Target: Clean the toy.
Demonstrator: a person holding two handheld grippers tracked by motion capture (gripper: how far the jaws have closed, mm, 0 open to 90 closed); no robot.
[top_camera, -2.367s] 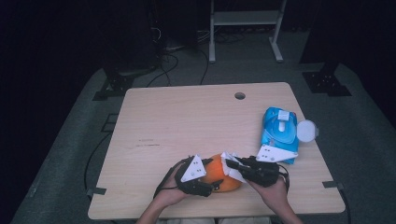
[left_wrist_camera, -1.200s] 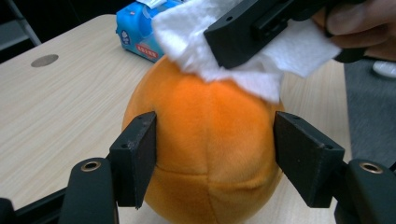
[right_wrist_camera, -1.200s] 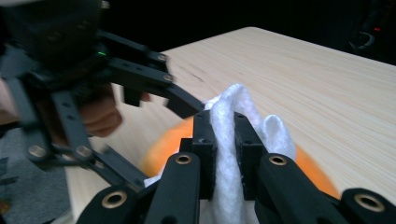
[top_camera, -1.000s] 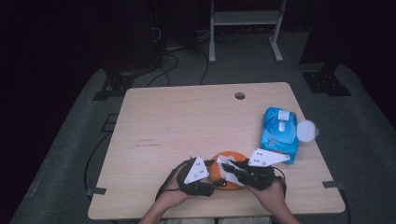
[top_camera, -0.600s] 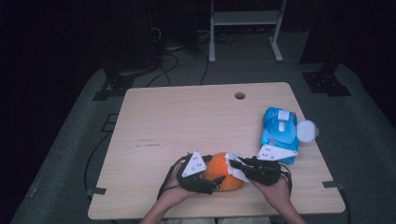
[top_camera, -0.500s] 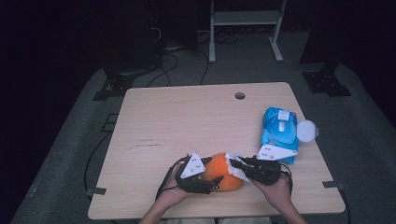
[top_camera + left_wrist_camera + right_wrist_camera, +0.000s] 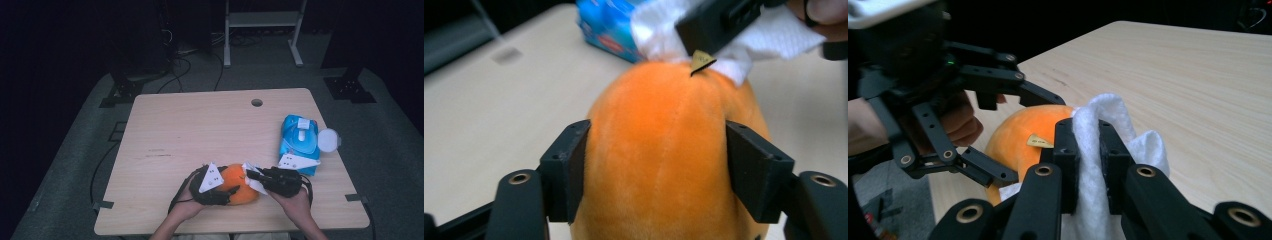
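Note:
An orange plush ball [image 7: 237, 185] [image 7: 664, 155] [image 7: 1023, 135] with a small tan tag lies near the table's front edge. My left gripper [image 7: 220, 189] [image 7: 661, 170] is shut on it, one jaw pressed into each side. My right gripper [image 7: 252, 176] [image 7: 1089, 160] is shut on a white wipe [image 7: 1098, 130] [image 7: 754, 45] [image 7: 254, 182], and the wipe rests against the ball's top near the tag. In the right gripper view, my left gripper and the hand holding it stand behind the ball.
A blue pack of wet wipes [image 7: 299, 142] [image 7: 606, 25] with its round white lid [image 7: 329, 140] flipped open lies at the table's right side. A cable hole [image 7: 257, 102] sits near the far edge. The wooden tabletop [image 7: 200, 130] spreads ahead.
Both grippers and the ball have stayed near the front edge. The right gripper with the wipe has shifted back and forth slightly over the ball's right side.

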